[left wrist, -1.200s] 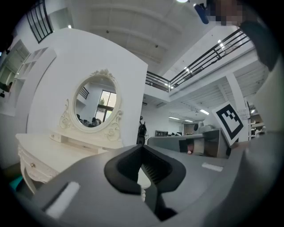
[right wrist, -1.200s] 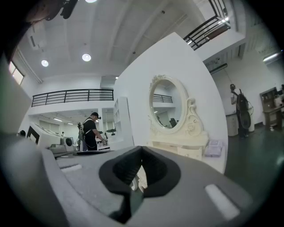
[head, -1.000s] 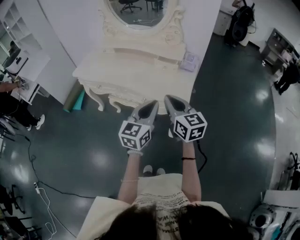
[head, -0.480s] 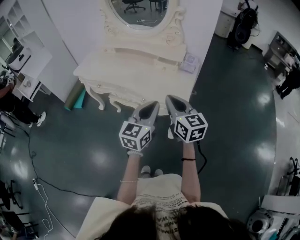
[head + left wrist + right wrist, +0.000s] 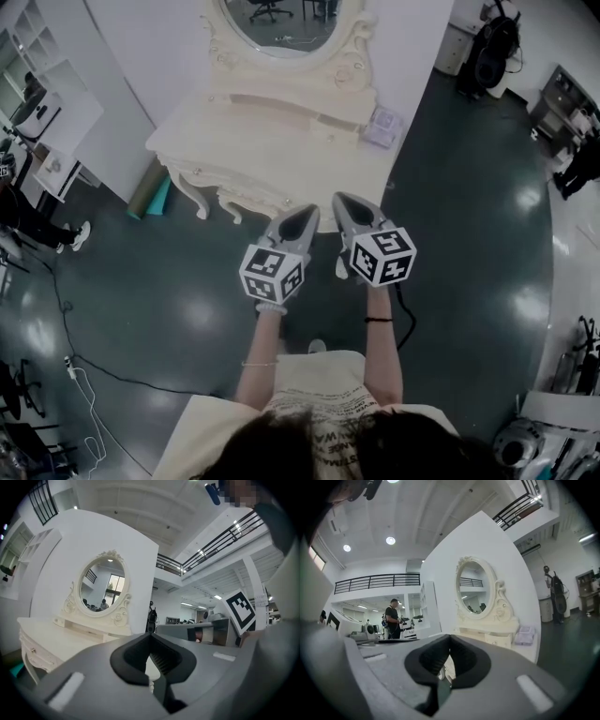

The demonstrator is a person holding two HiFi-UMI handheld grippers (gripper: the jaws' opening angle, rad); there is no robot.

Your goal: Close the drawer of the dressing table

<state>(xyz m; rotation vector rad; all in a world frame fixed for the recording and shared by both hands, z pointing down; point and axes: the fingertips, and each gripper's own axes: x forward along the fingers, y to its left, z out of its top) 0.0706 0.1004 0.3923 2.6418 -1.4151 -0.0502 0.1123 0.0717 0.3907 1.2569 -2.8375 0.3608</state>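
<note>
The cream dressing table [image 5: 211, 141] with its oval mirror [image 5: 277, 23] stands against a white panel. Its carved front apron [image 5: 248, 195] faces me; the mirror [image 5: 101, 590] and tabletop also show in the left gripper view. A low row of small drawers [image 5: 323, 117] sits under the mirror, and I cannot tell whether any drawer stands out. My left gripper [image 5: 307, 214] and right gripper [image 5: 342, 200] hover side by side just before the table's front edge, pointing at it. Both are shut with nothing in them, as the left gripper [image 5: 151, 637] and right gripper [image 5: 450, 637] show.
A small lilac box [image 5: 382, 127] lies on the table's right end. A teal roll [image 5: 155, 199] leans by the left leg. A cable [image 5: 84, 375] runs over the dark floor at left. White shelves [image 5: 37, 103] and a person [image 5: 28, 220] are at far left.
Both grippers have stayed in place. One of the person's shoes below the grippers has drawn back out of sight.
</note>
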